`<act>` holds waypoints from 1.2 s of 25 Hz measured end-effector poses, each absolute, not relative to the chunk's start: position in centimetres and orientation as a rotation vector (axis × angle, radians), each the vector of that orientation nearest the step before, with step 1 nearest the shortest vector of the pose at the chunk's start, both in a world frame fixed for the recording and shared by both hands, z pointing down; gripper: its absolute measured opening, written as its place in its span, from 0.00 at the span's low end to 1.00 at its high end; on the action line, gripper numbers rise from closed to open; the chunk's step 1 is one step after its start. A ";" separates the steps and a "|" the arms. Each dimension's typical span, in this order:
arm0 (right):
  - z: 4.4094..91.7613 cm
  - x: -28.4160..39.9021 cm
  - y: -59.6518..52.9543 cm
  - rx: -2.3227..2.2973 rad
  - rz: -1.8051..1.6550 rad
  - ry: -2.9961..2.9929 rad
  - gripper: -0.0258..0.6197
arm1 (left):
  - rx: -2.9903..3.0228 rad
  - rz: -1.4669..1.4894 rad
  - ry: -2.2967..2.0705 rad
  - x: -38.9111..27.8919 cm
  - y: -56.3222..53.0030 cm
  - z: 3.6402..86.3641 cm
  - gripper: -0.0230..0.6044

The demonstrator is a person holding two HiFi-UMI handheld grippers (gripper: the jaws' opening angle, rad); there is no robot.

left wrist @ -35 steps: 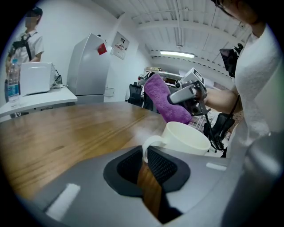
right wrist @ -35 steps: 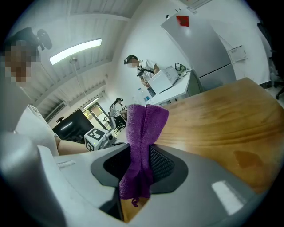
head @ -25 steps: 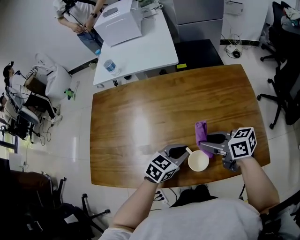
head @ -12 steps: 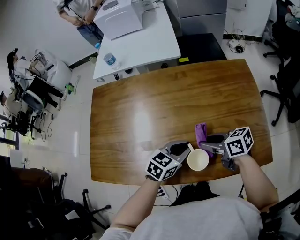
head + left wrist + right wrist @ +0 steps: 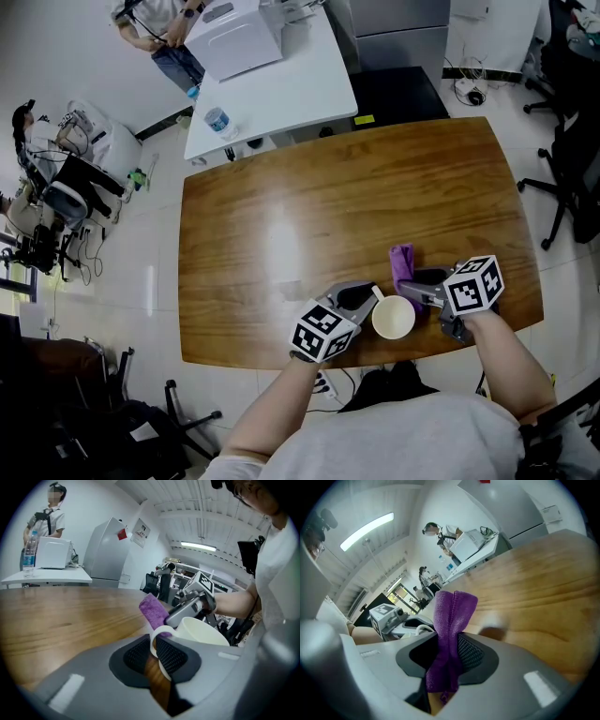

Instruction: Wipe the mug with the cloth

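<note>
1. Mug: stands upright on the bench, close to its front edge and right of centre. Inside it is white and bare, with nothing in it.
2. Left hand-held gripper: jaws narrow, pinched on the mug's handle. We judge the mug rigid, glazed, slick and breakable. The handle loop is the sound hold, though the mug may pivot under sideways rubbing.
3. Cloth: purple, soft and folded. We expect it to mould to rim and wall.
4. Right hand-held gripper: clamped on the cloth's lower part, just beside the mug. We cannot tell whether the cloth touches the mug.
</note>
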State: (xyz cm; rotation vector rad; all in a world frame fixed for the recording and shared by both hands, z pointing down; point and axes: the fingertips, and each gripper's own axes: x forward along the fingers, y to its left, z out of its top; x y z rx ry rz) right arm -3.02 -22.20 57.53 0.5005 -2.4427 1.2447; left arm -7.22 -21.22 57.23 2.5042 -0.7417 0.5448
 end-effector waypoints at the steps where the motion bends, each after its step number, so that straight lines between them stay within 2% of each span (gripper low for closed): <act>1: 56.8 -2.7 -22.3 0.521 1.263 -2.464 0.23 | 2.504 0.542 -0.745 -7.3 -21.2 57.2 0.10; 13: 50.4 1.4 -18.5 0.622 1.356 -2.604 0.23 | 2.486 0.521 -0.799 -7.5 -21.0 56.9 0.09; 30: 58.7 0.2 -17.7 0.740 1.441 -2.338 0.23 | 2.461 0.532 -0.892 -7.8 -20.9 57.0 0.08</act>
